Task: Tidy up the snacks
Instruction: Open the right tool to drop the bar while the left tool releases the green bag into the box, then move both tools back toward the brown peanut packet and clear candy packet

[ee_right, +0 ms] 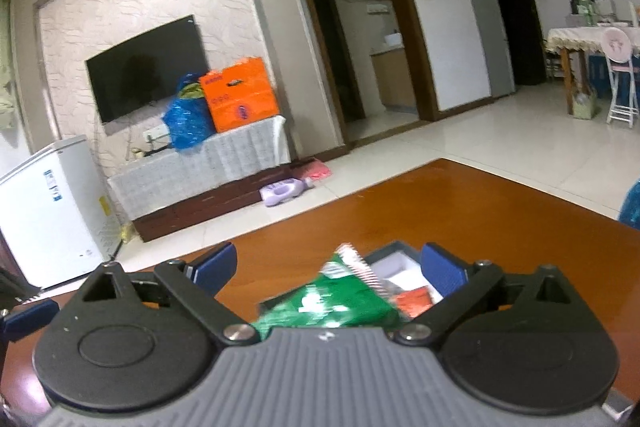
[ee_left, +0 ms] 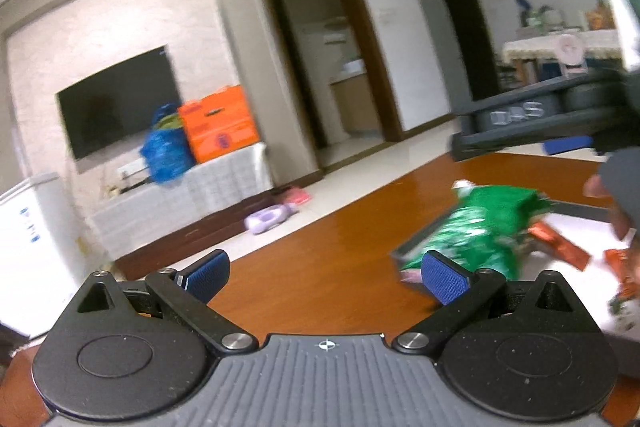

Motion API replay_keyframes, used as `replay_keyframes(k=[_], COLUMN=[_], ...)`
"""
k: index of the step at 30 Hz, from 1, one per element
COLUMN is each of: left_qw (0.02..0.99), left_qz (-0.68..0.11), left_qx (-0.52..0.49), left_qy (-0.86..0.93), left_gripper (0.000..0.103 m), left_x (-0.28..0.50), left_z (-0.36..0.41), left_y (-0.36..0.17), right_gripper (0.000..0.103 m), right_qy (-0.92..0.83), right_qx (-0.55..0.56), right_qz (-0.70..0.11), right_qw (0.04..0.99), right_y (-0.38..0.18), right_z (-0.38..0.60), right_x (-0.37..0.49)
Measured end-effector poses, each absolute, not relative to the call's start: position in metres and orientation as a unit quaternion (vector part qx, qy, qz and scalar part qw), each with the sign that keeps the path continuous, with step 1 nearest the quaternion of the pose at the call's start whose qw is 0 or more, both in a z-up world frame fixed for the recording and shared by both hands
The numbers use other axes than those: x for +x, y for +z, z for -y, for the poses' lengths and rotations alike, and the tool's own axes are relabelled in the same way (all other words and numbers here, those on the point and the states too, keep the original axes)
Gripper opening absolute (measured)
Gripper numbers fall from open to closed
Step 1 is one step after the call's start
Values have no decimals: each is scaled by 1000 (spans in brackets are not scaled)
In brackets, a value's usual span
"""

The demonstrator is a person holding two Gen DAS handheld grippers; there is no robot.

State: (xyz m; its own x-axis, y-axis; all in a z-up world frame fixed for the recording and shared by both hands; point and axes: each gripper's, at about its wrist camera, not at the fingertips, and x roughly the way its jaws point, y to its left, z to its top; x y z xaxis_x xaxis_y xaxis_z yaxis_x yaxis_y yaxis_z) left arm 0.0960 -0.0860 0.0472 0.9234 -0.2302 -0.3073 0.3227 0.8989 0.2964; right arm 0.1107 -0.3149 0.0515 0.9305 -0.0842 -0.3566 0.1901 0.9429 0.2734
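A green snack bag [ee_left: 476,227] lies over the near edge of a grey tray with a white floor [ee_left: 576,231] on the brown table [ee_left: 320,251]. Orange snack packets [ee_left: 558,245] lie in the tray beside it. My left gripper [ee_left: 326,273] is open and empty, left of the bag. The right gripper's body [ee_left: 532,115] hangs above the tray in the left wrist view. In the right wrist view my right gripper [ee_right: 330,269] is open above the green bag [ee_right: 332,303], the tray [ee_right: 394,263] and an orange packet [ee_right: 414,301].
Beyond the table edge are a tiled floor [ee_right: 460,143], a TV stand with an orange box [ee_right: 238,93] and a blue bag [ee_right: 186,123], a white freezer [ee_right: 52,207] at left, and a dining table with chair [ee_right: 618,75] at far right.
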Motion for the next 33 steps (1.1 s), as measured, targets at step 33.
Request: replay_keyframes(k=[33], left_qw=[970], left_qz=[-236], left_qx=[51], left_qy=[15], left_gripper=[103], left_x=[151], left_z=[-60], left_y=[18], right_gripper=[100], right_qy=[140], right_qx=[-61], right_qz=[-251], right_qw=[956], right_y=[-8], right_z=[101], right_x=[130])
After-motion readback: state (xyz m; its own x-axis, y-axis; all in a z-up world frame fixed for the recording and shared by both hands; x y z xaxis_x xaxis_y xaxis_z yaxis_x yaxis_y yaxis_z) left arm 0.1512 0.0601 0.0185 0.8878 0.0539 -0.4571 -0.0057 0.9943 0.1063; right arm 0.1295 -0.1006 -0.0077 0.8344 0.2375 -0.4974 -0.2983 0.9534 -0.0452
